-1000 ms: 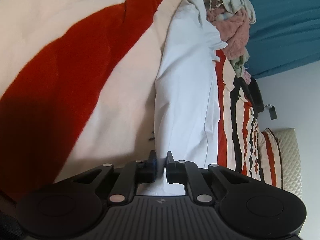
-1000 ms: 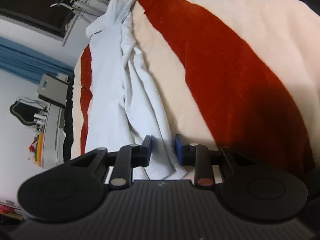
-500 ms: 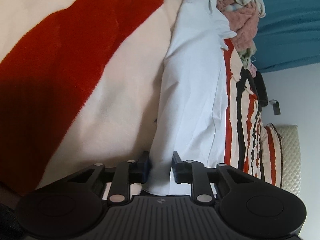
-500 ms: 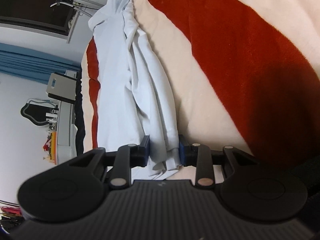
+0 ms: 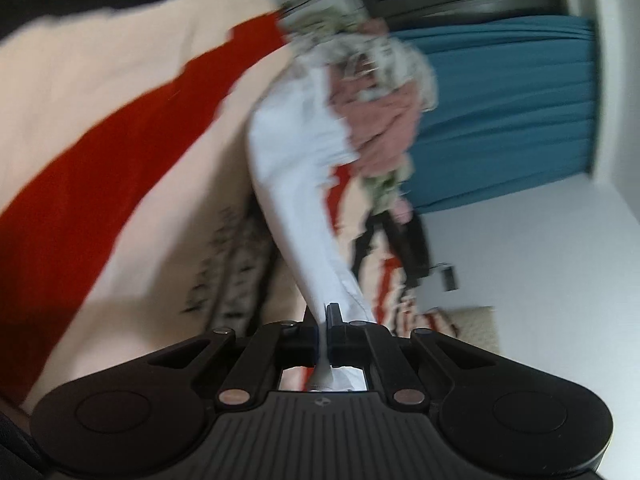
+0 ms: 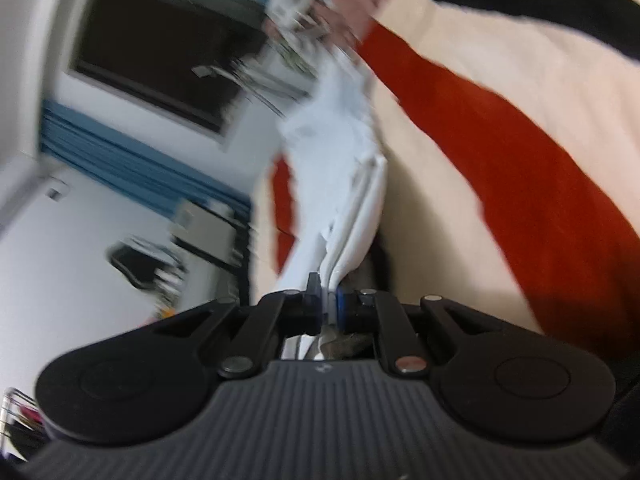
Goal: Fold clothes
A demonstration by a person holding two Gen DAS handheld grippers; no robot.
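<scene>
Two corners of one pale blue garment (image 5: 296, 184) are pinched, one in each gripper. The left gripper (image 5: 323, 322) has its jaws closed down to a thin slit on a single layer of the cloth, which runs taut and lifted from the fingertips toward the far end of the bed. The right gripper (image 6: 325, 300) has its jaws nearly together on several stacked folds of the same garment (image 6: 344, 184) (three or four layers show as ridges just ahead of the fingers). The garment's far end rests against a heap of other clothes (image 5: 380, 92), pink and mottled green-white, piled at the bed's edge. Under everything lies a cream blanket (image 5: 100, 92) with broad red stripes; a dark printed pattern on it shows just beside the lifted cloth in the left view. Beyond the bed hang teal curtains (image 5: 504, 108) against a white wall, and the right view takes in a dark window (image 6: 160, 40). Both views are smeared by motion blur, so finer detail cannot be told.
</scene>
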